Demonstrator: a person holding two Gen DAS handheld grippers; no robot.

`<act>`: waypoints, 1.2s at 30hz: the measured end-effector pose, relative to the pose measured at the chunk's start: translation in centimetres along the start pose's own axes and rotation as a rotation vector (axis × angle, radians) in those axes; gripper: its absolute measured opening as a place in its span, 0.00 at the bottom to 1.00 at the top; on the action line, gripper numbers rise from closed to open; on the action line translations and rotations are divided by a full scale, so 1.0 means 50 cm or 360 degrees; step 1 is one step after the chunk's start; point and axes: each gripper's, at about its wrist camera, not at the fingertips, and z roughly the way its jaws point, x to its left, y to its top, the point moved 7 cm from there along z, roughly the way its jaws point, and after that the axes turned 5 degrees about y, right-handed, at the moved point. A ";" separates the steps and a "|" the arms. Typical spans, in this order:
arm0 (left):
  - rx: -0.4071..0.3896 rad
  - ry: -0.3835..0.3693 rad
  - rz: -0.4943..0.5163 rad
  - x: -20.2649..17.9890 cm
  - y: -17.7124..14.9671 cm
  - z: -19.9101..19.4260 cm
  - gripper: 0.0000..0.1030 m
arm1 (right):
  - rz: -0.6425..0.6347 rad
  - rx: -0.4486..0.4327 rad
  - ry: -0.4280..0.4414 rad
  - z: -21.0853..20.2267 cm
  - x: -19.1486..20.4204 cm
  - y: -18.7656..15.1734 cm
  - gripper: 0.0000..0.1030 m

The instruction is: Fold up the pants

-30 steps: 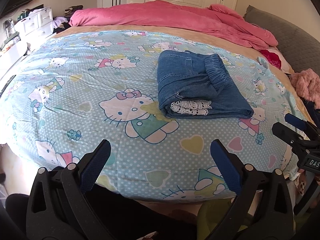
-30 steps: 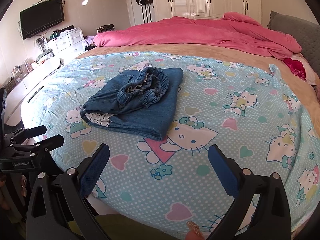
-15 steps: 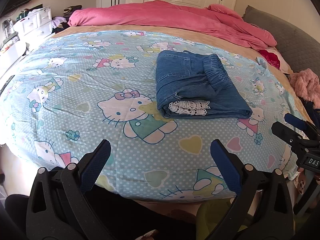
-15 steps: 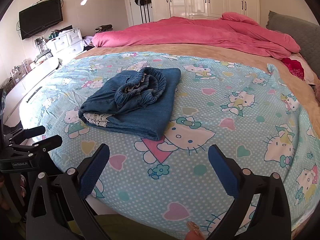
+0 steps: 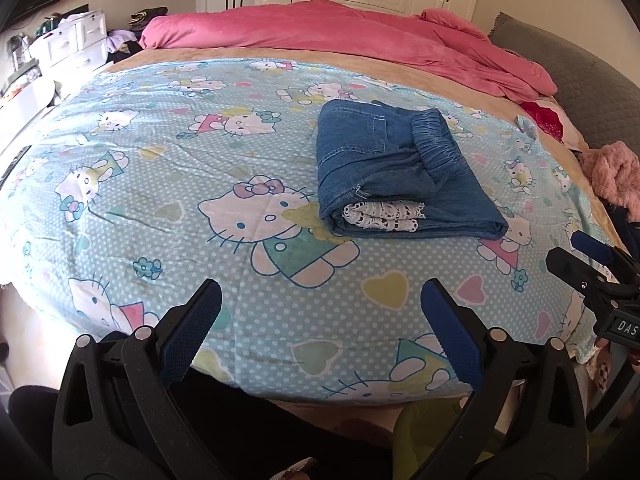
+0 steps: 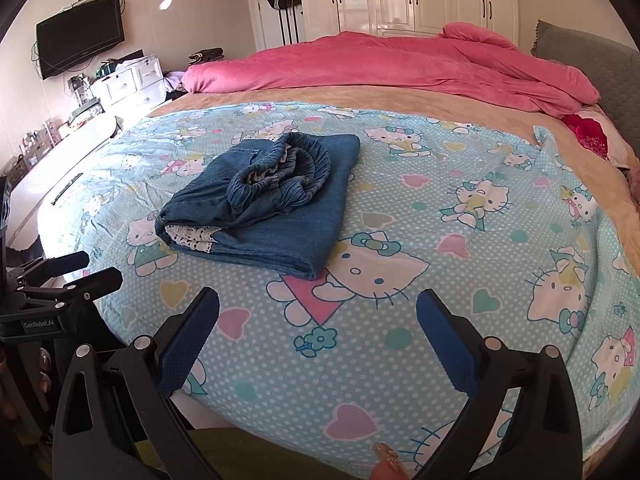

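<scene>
Change: almost none is seen against the views of a second ago; the pants point(image 5: 404, 184) have kept the same folded shape and the same place, and both wrist views have drifted only slightly.
Meaning: the fold is judged done; with nothing gripped and the bundle left alone, only withdrawal, or perhaps a small tidy of the waistband, appears to be left.
Left gripper point(image 5: 320, 312): held low at the near edge of the bed point(image 5: 120, 168), well apart from the pants; jaws spread wide, nothing between the pads, nothing touched.
Left fingers point(image 5: 192, 328): blue pads bare, over the patterned sheet point(image 5: 248, 312) only.
Pants: placed on the sheet, right of centre in the left view, left of centre in the right view point(image 6: 264, 204); a compact denim rectangle with the elastic waistband point(image 6: 288, 164) bunched loosely on top and a white lace hem point(image 5: 384, 216) showing at the near open end.
Fold quality: layers look roughly aligned; whether the far edges match cannot be told from these angles.
Right gripper point(image 6: 318, 316): also held back at the near edge, jaws fully parted, empty, clear of the cloth.
Right fingers point(image 6: 444, 344): pads bare, no contact with the pants.
Quilt point(image 6: 400, 68): pink, heaped along the far side, well apart from the pants.
</scene>
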 end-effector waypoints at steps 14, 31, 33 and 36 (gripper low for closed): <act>0.0014 0.0031 -0.0005 0.007 -0.002 0.003 0.91 | 0.0016 0.0007 -0.0015 0.001 -0.006 -0.006 0.96; 0.0002 0.0076 -0.0012 0.017 0.002 -0.002 0.91 | 0.0041 0.0003 -0.0110 -0.004 -0.044 -0.007 0.96; 0.0021 0.0068 -0.0042 0.025 0.002 0.005 0.91 | 0.0056 0.0008 -0.0129 -0.004 -0.055 -0.009 0.96; 0.0045 0.0066 -0.0083 0.040 0.005 0.018 0.91 | 0.0082 0.0000 -0.0185 -0.003 -0.080 -0.011 0.96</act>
